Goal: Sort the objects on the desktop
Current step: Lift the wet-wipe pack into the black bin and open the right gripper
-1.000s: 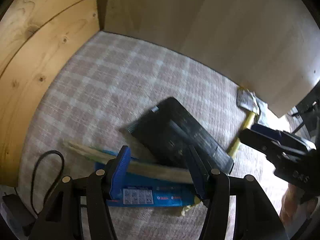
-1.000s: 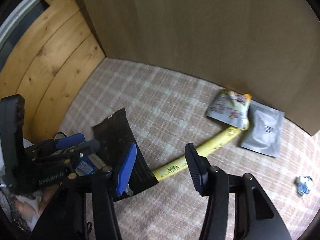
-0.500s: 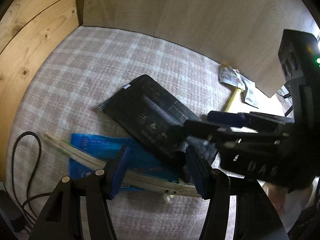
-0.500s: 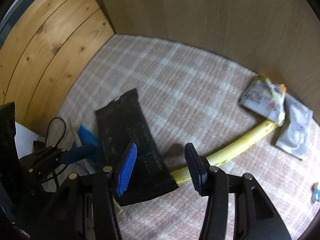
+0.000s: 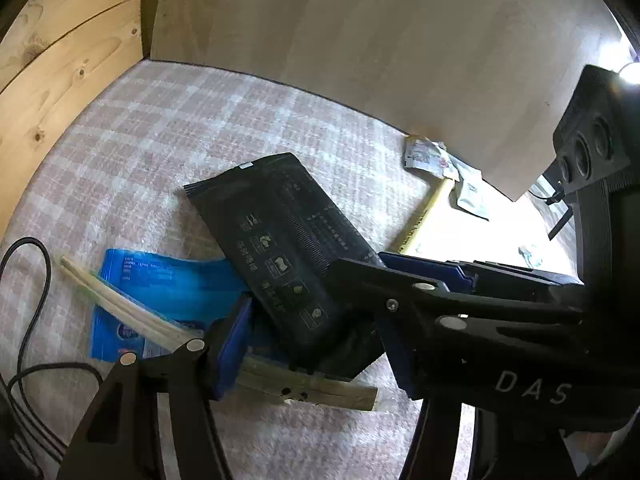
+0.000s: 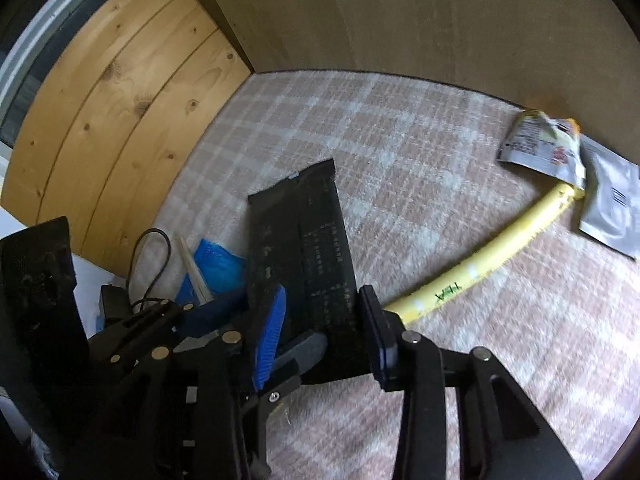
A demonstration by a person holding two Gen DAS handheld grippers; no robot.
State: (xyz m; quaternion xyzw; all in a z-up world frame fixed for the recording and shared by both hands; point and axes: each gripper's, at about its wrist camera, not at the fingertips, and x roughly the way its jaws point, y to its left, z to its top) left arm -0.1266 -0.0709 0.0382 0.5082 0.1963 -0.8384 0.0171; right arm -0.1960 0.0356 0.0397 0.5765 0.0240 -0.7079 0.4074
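Observation:
A black flat packet (image 5: 280, 248) lies on the checked cloth over a blue packet (image 5: 168, 280) and a pair of wrapped chopsticks (image 5: 132, 316). My left gripper (image 5: 316, 340) is open, its fingers either side of the black packet's near end. My right gripper (image 6: 324, 328) is open too and straddles the same packet (image 6: 316, 248) from the other side; it shows in the left wrist view (image 5: 400, 276) crossing from the right. A yellow tube (image 6: 480, 264) lies to the right, its far end under a small printed sachet (image 6: 540, 148) beside a grey sachet (image 6: 612, 208).
A wooden wall (image 6: 120, 92) stands at the left and a plain board (image 5: 400, 40) at the back. A black cable (image 5: 28, 300) loops at the cloth's left edge. A small blue-white wrapper (image 5: 532, 252) lies far right.
Both grippers have closed in on the black packet. The right gripper has swung left from the yellow tube and now straddles the packet's near end, crossing the left gripper.

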